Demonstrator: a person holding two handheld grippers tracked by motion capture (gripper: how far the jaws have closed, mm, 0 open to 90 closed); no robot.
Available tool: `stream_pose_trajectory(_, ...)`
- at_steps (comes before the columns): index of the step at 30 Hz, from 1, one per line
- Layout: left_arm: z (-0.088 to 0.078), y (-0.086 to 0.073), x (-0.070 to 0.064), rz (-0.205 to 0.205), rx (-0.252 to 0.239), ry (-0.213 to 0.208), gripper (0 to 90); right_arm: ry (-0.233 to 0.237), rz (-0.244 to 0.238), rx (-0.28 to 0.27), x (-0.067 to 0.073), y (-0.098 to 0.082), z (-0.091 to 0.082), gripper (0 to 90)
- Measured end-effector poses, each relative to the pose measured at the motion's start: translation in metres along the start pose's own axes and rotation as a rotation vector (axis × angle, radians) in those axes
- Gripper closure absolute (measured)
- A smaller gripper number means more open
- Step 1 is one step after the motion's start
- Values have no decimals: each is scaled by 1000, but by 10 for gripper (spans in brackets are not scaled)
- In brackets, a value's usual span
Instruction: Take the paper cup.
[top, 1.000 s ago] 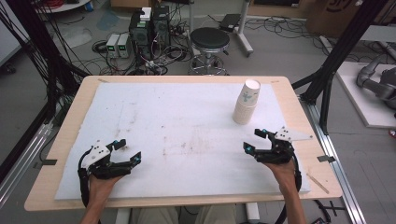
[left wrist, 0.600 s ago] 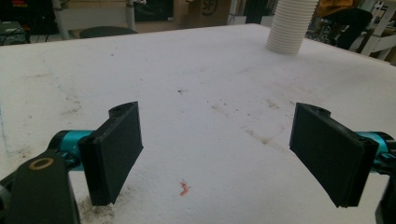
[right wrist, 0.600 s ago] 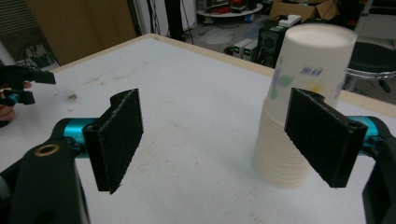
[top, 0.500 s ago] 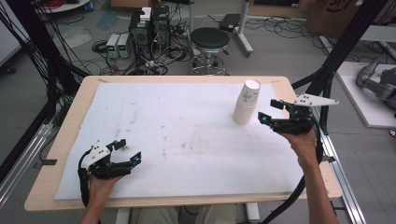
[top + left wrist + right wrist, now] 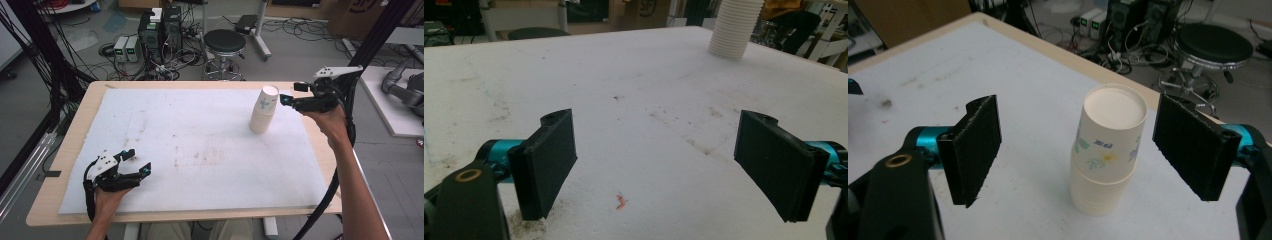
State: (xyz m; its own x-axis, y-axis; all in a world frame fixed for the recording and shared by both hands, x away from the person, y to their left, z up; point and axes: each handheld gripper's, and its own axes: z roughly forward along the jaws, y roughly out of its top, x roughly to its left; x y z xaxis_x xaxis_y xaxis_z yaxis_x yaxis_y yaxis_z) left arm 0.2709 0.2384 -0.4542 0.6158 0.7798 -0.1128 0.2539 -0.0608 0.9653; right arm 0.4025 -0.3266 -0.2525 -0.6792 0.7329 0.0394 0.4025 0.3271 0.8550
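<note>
Since the earlier frame, the right claw (image 5: 296, 101) has been lifted off the near right part of the surface (image 5: 70, 150) and carried up and forward, to just beside the top of the cup stack (image 5: 263, 110). Nothing else has been moved: the left claw (image 5: 137, 167) is kept low at the near left corner.

On the big white mat (image 5: 200, 150) that covers the surface, the cup stack is stood upright toward the far right. Its long axis is straight up and down, and the cups are set upside down, so a closed flat end is seen on top. From the right claw the stack lies just ahead and a little lower. In the right gripper view the top cup (image 5: 1110, 132) is seen between the two wide-open jaws, but no pad is touching it. The right hand is much nearer; the left claw is well apart from the stack, with its jaws held apart and nothing between them.

How many cups are in the stack cannot be counted. In the left gripper view its top is cut off. A tiny orange scrap (image 5: 622, 201) is seen on the mat.
</note>
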Motion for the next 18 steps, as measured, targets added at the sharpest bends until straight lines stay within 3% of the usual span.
stream_pose_trajectory(2, 0, 0, 0, -6, -1, -1, 169, -12, -25, 24, -4, 8, 5, 200)
stream_pose_trajectory(11, 0, 0, 2, -18, 0, -7, 169, -7, -19, 128, -18, 29, 24, 200)
stream_pose_trajectory(15, 0, 0, 2, -16, 2, -9, 169, -14, -40, 195, -23, 41, 35, 201)
stream_pose_trajectory(18, 0, 0, 2, -22, 0, -9, 169, -20, -31, 243, -26, 46, 40, 201)
